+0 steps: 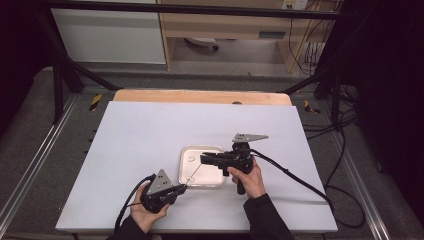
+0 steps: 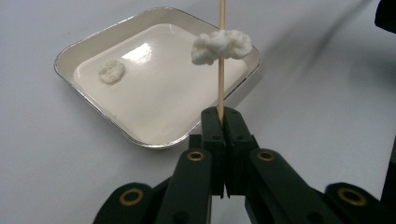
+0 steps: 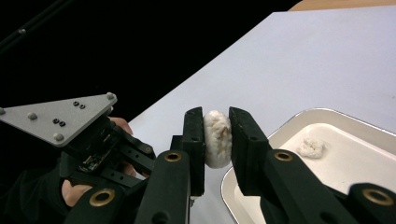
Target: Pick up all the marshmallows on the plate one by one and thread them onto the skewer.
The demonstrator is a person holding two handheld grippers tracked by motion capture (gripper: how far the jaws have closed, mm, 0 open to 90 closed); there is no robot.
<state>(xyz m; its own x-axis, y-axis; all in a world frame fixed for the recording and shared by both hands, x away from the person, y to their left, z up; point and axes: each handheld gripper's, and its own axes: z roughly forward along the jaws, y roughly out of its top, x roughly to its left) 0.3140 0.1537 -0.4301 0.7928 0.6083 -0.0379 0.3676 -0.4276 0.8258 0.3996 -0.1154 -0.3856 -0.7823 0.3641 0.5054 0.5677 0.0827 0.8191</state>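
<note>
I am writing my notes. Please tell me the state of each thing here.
Left tongs: shut on skewer.
Skewer: upright, one white piece threaded.
Right tongs: shut on white piece.
Tray: on table, one loose piece inside.

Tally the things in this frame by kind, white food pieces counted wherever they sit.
White food pieces: 3, one on the skewer, one in the right gripper, one lying in the tray
Wooden skewer: 1
Metal tray: 1
Total: 5
</note>
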